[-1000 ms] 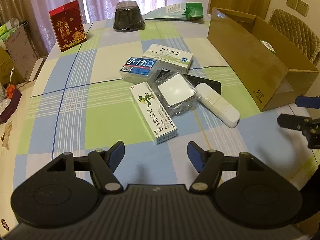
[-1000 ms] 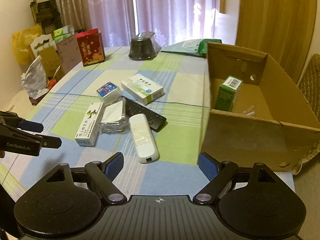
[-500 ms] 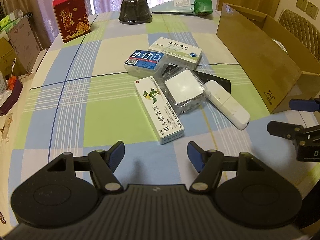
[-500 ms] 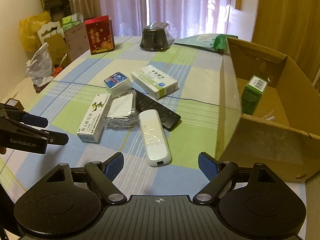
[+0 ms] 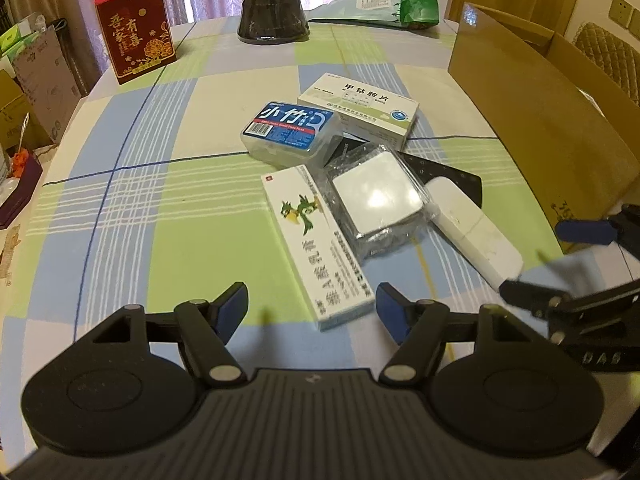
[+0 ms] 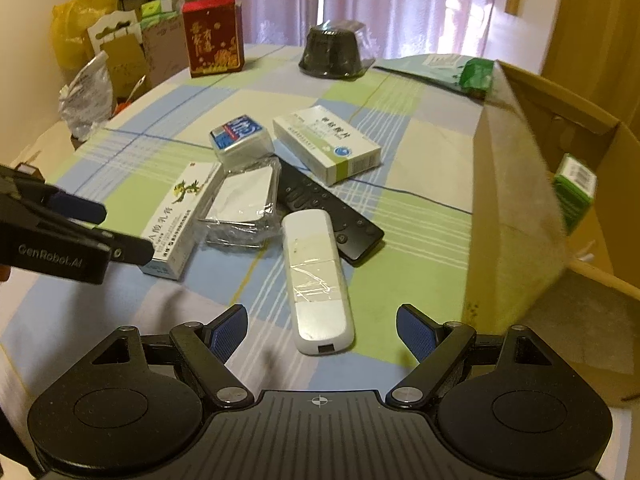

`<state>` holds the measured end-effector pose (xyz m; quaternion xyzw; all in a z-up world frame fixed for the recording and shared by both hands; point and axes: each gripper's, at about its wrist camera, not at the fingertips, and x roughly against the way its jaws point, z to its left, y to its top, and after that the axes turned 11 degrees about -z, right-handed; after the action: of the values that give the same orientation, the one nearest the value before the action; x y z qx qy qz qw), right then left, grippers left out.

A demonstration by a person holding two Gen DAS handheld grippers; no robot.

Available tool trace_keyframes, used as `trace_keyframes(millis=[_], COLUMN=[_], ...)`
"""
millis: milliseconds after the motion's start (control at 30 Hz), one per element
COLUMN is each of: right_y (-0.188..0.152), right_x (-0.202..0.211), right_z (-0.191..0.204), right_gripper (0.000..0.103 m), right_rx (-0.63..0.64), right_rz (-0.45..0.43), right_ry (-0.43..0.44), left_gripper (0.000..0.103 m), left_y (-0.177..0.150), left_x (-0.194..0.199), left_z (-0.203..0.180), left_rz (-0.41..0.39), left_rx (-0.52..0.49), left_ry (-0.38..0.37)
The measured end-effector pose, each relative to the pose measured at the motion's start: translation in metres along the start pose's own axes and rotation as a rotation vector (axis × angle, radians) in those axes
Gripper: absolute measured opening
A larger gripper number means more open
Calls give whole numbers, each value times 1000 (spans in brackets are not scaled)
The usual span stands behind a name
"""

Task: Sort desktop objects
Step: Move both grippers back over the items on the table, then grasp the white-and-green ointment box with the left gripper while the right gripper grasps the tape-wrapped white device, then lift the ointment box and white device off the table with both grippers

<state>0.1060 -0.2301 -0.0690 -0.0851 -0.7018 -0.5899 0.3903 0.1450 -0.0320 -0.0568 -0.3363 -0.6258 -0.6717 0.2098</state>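
We see the white remote [image 6: 318, 280] lying on the checked tablecloth [image 6: 420, 176], its far end resting on a black remote [image 6: 328, 212], beside a plastic-wrapped white pack [image 6: 244, 204] and a long medicine box [image 5: 320, 246]. Our right gripper [image 6: 322, 330] hangs just before the white remote, fingers spread, holding nothing; our left gripper [image 5: 312, 306] is likewise released near the medicine box. A cardboard box [image 6: 516, 184] stands to the right.
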Motion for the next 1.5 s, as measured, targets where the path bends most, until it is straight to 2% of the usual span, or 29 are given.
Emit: trace_keyframes(millis=[333, 400, 533, 567, 600, 800, 867, 1100, 1500], right_y=[7, 9, 13, 13, 14, 13, 12, 13, 15], right_x=[-37, -43, -51, -52, -54, -59, -59, -60, -62], right_z=[0, 1, 2, 3, 3, 2, 1, 1, -3], right_gripper=[84, 84, 84, 79, 67, 64, 58, 54, 46], right_rx=[35, 38, 37, 37, 38, 35, 34, 31, 22], right_rz=[46, 55, 64, 69, 73, 91, 94, 94, 93], right_ry=[31, 36, 43, 46, 49, 44, 44, 43, 42], left_gripper=[64, 55, 49, 43, 42, 36, 35, 35, 37], left_y=[12, 12, 11, 11, 10, 6, 5, 6, 17], left_x=[-32, -36, -39, -39, -39, -35, -33, -30, -48], left_z=[-6, -6, -7, -7, -6, -1, 1, 6, 5], left_rz=[4, 13, 24, 24, 23, 16, 15, 16, 37], left_rx=[-23, -33, -59, -67, -71, -93, -102, -105, -102], left_ry=[5, 1, -14, -16, -14, -8, -1, 8, 3])
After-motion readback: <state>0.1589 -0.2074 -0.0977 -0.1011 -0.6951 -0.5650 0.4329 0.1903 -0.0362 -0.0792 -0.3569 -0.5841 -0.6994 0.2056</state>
